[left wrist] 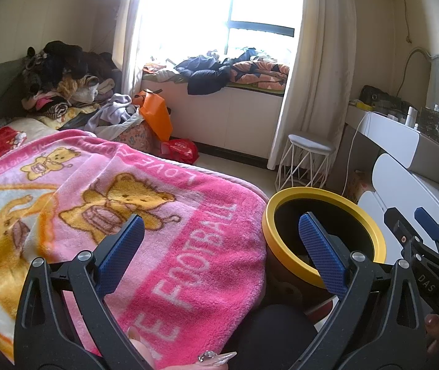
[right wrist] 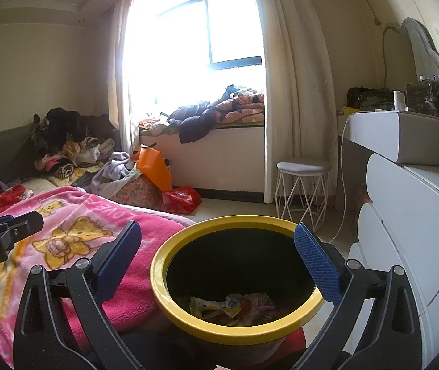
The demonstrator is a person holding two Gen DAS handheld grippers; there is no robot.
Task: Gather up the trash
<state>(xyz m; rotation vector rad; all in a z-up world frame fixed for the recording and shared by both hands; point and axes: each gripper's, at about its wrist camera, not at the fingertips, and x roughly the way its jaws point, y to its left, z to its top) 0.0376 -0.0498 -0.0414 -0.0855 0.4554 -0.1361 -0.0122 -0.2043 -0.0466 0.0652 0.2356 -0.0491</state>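
A round bin with a yellow rim stands beside the bed, black inside. Crumpled wrappers lie at its bottom. My right gripper hangs open just above the bin's mouth, nothing between its blue pads. My left gripper is open too, spanning the edge of the pink bear blanket and the bin's rim, and holds nothing. The right gripper shows at the right edge of the left wrist view, and the left gripper at the left of the right wrist view.
The bed with the pink blanket fills the left. White drawers and a dressing table stand right. A white wire stool sits ahead by the curtain. Orange and red bags lie on the floor beyond the bed. Clothes pile on the window seat.
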